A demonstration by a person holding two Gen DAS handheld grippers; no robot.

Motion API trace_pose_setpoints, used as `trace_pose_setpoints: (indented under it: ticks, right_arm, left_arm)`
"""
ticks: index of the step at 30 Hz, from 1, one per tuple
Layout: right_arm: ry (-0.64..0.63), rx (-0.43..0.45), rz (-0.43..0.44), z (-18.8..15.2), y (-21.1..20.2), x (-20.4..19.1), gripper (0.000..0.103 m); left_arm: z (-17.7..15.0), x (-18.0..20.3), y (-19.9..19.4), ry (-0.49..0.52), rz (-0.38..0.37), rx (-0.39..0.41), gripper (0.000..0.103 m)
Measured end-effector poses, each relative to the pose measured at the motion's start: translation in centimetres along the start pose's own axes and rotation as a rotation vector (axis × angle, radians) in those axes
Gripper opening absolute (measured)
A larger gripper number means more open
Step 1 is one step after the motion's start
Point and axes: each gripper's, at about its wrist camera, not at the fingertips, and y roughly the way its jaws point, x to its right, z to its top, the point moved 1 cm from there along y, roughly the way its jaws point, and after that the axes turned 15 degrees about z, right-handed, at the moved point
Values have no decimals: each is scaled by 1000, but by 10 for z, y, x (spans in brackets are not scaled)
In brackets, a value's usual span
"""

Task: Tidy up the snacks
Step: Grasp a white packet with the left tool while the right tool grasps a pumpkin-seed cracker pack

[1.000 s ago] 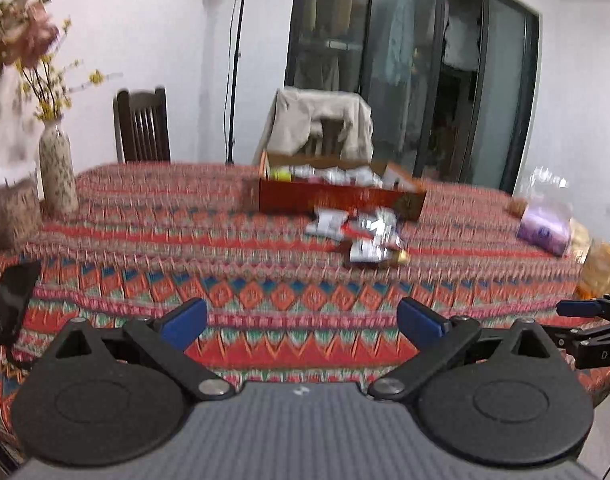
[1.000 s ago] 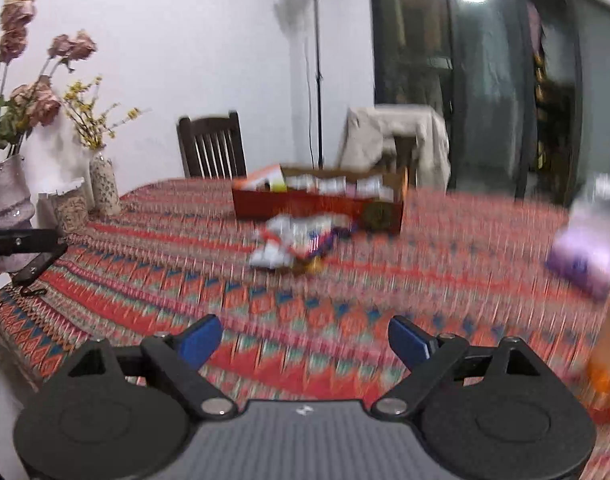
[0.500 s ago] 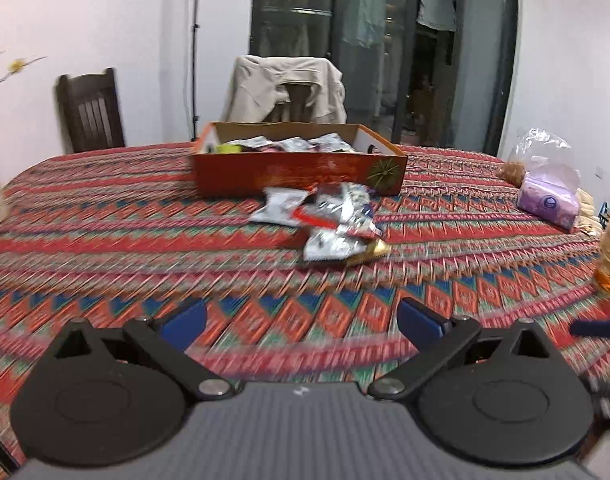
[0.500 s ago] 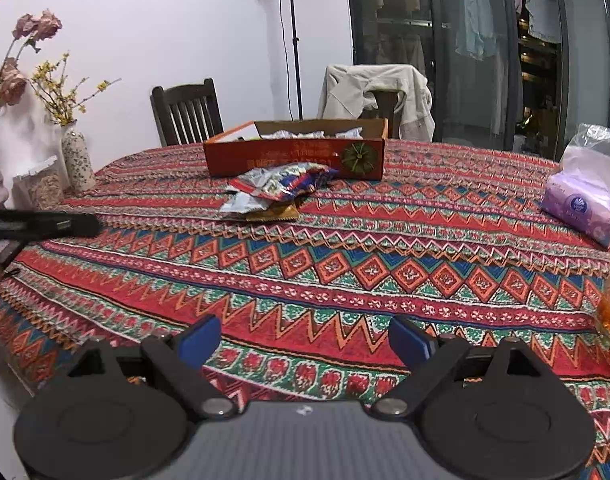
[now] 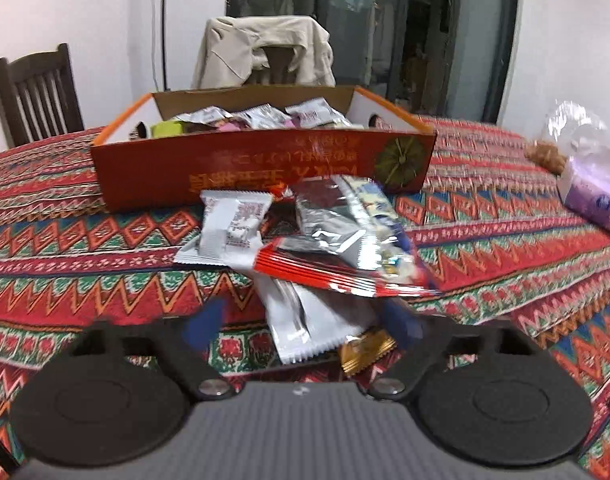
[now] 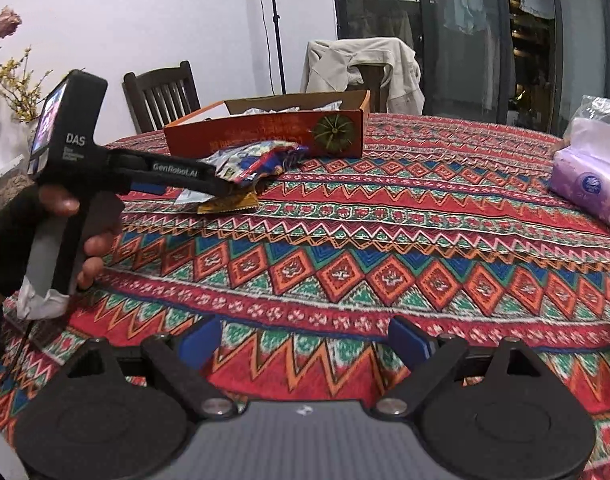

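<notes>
My left gripper [image 5: 303, 322] (jaws just narrowing, gripping nothing) straddles the white packet [image 5: 309, 326]; my right gripper [image 6: 305, 340] gapes empty.

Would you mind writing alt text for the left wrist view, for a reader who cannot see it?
The left gripper, jaws just closing but still apart, reaches a pile of snack packets on a patterned tablecloth, a white packet lying between them. Behind stands an open red cardboard box holding more packets.

Box: an open red cardboard box [image 5: 261, 168] sat at upper centre, packets inside.
Pile: loose foil snack packets [image 5: 305, 240] lay mid-frame.
Left gripper [image 5: 303, 322]: jaws had just been closing, flanking a white packet [image 5: 309, 320].
</notes>
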Motion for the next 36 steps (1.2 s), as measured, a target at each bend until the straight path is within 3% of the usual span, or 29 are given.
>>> trace_pose_setpoints:
  ticks: [2, 6, 16, 19, 22, 24, 28, 33, 36]
  right_arm:
    - [2, -6, 10, 6, 12, 2, 90]
    - [-15, -4, 55, 25, 34, 0, 90]
    - [-38, -25, 244, 73, 98, -40, 83]
    - [-102, -13, 277, 87, 117, -65, 81]
    - [-170, 12, 272, 108, 140, -82, 79]
    - [-214, 9, 238, 122, 160, -86, 79]
    - [-142, -82, 197, 137, 181, -67, 79]
    - [9, -77, 114, 131, 157, -22, 82]
    - [42, -50, 199, 127, 151, -19, 83]
  left_arm:
    - [0, -6, -3, -11, -49, -1, 43]
    - [-3, -27, -22, -19, -59, 16, 19]
    - [-50, -110, -69, -207, -68, -37, 16]
    - [-60, -129, -71, -245, -62, -51, 19]
    - [-58, -130, -70, -202, -16, -27, 37]
    - [-50, -122, -68, -155, -20, -8, 44]
    - [-34, -107, -64, -79, -43, 33, 80]
    - [-22, -91, -44, -41, -50, 5, 82]
    - [-20, -85, -31, -63, -18, -20, 82]
